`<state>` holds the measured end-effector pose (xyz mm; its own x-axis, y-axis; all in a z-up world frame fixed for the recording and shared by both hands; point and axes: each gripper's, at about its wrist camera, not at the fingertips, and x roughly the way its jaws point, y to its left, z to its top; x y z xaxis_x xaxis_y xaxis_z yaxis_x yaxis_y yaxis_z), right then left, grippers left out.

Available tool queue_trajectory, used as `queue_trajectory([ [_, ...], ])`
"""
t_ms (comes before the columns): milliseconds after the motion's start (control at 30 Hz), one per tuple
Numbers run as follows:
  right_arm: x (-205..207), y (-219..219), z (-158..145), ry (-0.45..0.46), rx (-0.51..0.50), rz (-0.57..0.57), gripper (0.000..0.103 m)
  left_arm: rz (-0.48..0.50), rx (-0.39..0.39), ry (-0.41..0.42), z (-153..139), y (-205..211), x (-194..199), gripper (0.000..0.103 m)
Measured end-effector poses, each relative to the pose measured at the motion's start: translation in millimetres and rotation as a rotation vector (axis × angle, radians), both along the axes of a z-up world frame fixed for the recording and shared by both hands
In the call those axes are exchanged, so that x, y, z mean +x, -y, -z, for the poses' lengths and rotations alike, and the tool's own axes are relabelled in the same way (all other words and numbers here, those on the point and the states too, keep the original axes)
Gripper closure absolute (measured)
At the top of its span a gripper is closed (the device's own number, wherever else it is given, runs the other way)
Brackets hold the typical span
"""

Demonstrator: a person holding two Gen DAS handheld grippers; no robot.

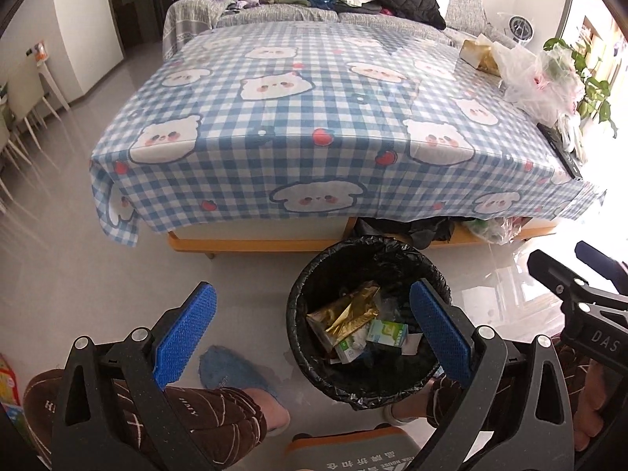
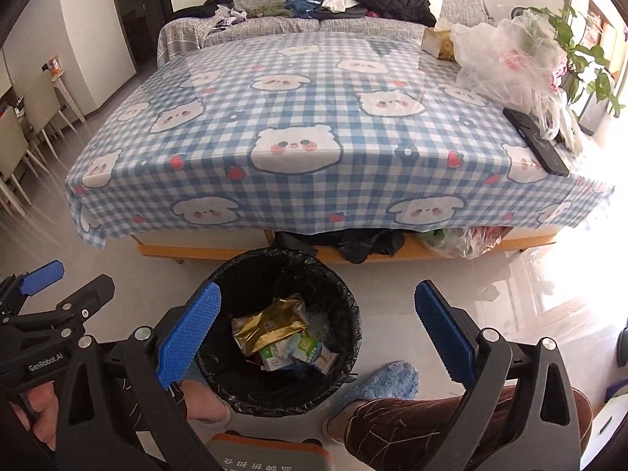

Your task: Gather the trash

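Both the left gripper [image 1: 314, 329] and the right gripper [image 2: 318, 329] hover with fingers spread wide, grasping nothing. The black-lined trash bin [image 1: 314, 274] stands on the floor at six o'clock of the checkered table [image 1: 314, 90], holding gold wrappers [image 1: 345, 310] and small cartons [image 1: 386, 331].

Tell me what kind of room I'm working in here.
Most likely a home living room: a grey sofa piled with clothes, a low table under a bear-print cloth, dining chairs off to one side, and a lined bin on the floor.
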<state>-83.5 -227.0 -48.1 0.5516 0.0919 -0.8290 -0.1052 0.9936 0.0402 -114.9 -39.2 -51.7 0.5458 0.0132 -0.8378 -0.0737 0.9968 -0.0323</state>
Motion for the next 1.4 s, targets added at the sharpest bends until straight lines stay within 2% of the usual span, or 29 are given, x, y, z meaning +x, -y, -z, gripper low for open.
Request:
queue_trajectory([
  [167, 1.0, 0.6, 1.5, 0.001, -0.001, 0.004, 0.008, -0.002, -0.017, -0.002, 1.7, -1.6, 0.8, 0.006],
  [1400, 1.1, -5.5, 2.3, -0.004, 0.021, -0.011, 0.008, -0.006, -0.005, -0.002, 1.6, -3.2, 2.3, 0.006],
])
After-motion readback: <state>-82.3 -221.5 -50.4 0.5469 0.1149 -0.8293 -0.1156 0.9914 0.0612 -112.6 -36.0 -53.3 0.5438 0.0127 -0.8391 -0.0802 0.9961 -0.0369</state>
